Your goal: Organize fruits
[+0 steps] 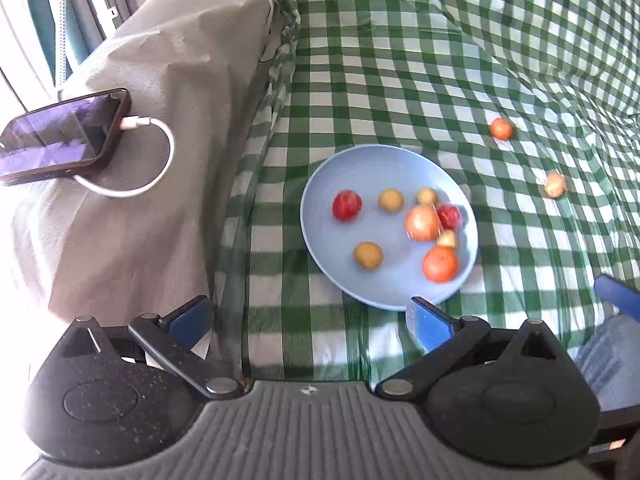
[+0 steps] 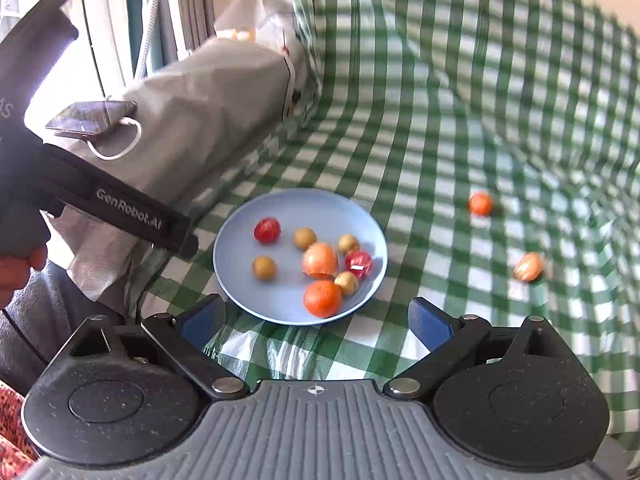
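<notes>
The blue plate (image 1: 320, 216) lies just ahead of the left gripper (image 1: 312, 320), nearer its right finger, and straight ahead of the right gripper (image 2: 316, 320); both sets of jaws stand wide apart, holding nothing. On the plate are eight fruits: two red, two orange, four small yellow-brown ones. Two more orange fruits (image 2: 480, 203) (image 2: 528, 267) lie loose on the checked cloth (image 2: 440, 120), well ahead and to the right of the jaws. Motion blur softens the fruit, so kinds are hard to tell. A phone (image 1: 60, 136) with a white cable (image 1: 160, 160) rests far left.

Daylight from left, blown-out glare; right view motion-blurred, fisheye edges.
</notes>
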{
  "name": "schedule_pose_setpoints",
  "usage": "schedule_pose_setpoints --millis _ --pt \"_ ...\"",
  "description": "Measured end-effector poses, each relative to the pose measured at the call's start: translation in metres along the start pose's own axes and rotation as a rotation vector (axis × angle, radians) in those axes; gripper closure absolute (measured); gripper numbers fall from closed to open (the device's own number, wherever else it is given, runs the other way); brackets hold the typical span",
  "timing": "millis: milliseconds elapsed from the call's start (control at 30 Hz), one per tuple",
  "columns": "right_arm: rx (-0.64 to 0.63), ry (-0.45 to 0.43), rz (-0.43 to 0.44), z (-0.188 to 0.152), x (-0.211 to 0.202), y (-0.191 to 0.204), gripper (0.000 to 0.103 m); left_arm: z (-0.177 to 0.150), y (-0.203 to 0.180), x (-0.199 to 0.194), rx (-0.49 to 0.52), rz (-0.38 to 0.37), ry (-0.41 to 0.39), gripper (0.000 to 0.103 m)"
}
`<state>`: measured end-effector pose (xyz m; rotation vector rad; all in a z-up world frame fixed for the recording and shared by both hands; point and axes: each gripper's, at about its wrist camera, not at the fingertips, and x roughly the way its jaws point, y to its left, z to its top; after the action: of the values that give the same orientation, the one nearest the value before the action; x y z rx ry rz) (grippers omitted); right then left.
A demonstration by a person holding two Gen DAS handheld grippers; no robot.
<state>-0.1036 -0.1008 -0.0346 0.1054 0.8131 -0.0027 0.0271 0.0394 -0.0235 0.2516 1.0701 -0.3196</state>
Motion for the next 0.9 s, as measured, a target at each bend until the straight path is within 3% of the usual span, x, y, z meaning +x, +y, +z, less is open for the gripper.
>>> schedule_pose_setpoints --millis 400,900 --pt "-0.004 -0.117 -0.058 -0.016 -0.052 0.008 0.002 -0.033 -0.020 -0.042 0.055 0.018 -0.073 0.000" --pt "0.011 -0.141 -0.067 -0.017 -0.057 0.009 0.001 -0.034 -0.026 -0.047 0.081 0.026 -0.082 0.000"
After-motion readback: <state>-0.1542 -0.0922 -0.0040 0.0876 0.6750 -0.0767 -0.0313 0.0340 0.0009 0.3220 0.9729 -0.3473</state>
